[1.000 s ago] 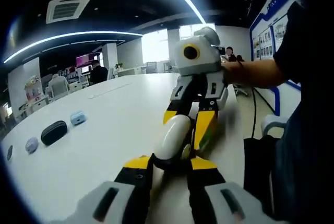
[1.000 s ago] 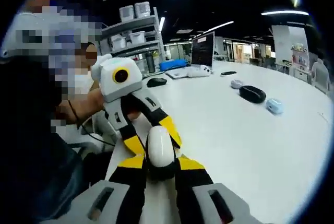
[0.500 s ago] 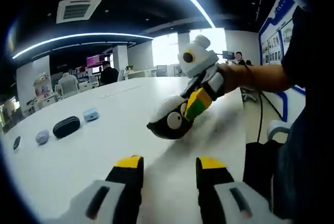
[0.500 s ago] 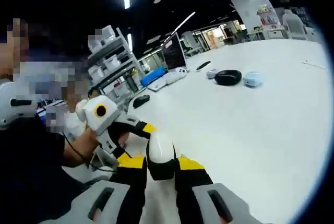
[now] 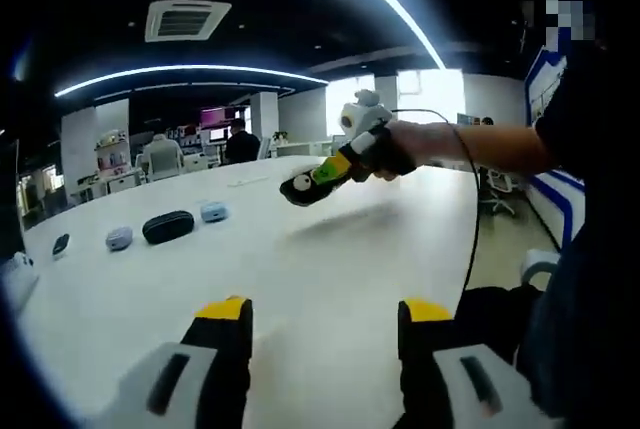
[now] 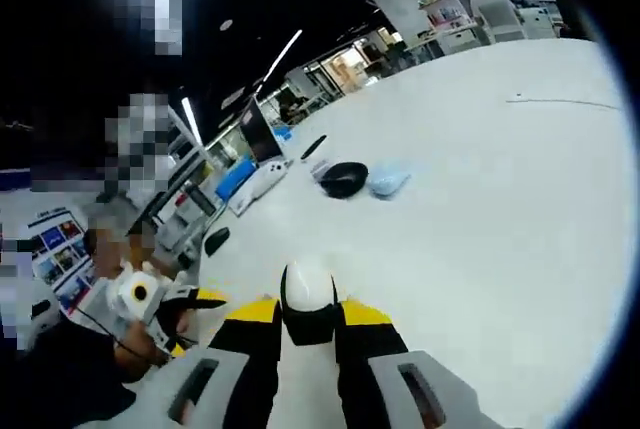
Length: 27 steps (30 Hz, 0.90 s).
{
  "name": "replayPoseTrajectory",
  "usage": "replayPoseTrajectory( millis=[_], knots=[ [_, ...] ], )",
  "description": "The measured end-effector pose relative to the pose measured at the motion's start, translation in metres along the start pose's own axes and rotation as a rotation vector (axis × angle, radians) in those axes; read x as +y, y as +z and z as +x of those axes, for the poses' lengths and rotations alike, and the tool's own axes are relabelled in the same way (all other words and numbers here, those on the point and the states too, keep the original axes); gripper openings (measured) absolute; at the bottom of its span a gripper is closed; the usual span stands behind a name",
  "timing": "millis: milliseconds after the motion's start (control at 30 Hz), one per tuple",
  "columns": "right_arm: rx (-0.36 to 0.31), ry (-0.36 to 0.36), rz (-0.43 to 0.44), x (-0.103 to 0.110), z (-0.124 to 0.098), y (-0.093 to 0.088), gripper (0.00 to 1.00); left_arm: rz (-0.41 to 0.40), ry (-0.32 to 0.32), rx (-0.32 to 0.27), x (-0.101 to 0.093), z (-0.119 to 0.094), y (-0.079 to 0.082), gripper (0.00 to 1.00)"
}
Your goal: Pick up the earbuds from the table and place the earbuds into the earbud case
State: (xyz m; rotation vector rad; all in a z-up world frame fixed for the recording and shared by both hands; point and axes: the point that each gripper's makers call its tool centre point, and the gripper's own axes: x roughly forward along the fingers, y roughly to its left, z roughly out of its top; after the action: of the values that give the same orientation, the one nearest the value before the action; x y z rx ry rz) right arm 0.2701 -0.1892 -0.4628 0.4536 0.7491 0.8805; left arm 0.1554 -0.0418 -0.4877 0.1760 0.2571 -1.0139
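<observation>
The right gripper (image 6: 307, 324) clamps a white-and-black egg-shaped earbud case (image 6: 307, 301) at six o'clock, lifted above the glossy white table (image 6: 480, 199). The left gripper (image 5: 322, 324) hangs open, empty. Carrying step; next, I judge, fetching earbuds.

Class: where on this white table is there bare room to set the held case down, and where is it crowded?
Bare tabletop stretches from the left claw toward the right claw, which is shut on the earbud case. It is crowded near the black case, blue case and grey case.
</observation>
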Motion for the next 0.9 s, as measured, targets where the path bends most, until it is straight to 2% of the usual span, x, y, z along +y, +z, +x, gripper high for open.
replayPoseTrajectory(
  millis=[167, 367, 433, 500, 667, 900],
  knots=[
    [0.009, -0.008, 0.144, -0.028, 0.009, 0.033, 0.2, -0.008, 0.026, 0.005, 0.001, -0.014, -0.004, 0.6],
    [0.041, -0.03, 0.267, -0.058, 0.029, 0.058, 0.2, -0.025, 0.054, 0.0, 0.0, -0.024, -0.006, 0.59],
    [0.067, -0.039, 0.283, -0.062, 0.034, 0.058, 0.2, -0.029, 0.059, 0.003, 0.001, -0.026, -0.008, 0.59],
    [0.091, -0.056, 0.345, -0.074, 0.039, 0.062, 0.2, -0.031, 0.063, 0.007, 0.002, -0.027, -0.009, 0.59],
    [0.091, -0.067, 0.417, -0.084, 0.041, 0.068, 0.2, -0.038, 0.077, -0.009, 0.008, -0.032, -0.006, 0.59],
    [0.113, -0.072, 0.504, -0.094, 0.048, 0.065, 0.2, -0.037, 0.094, -0.013, 0.013, -0.034, -0.006, 0.59]
  ],
)
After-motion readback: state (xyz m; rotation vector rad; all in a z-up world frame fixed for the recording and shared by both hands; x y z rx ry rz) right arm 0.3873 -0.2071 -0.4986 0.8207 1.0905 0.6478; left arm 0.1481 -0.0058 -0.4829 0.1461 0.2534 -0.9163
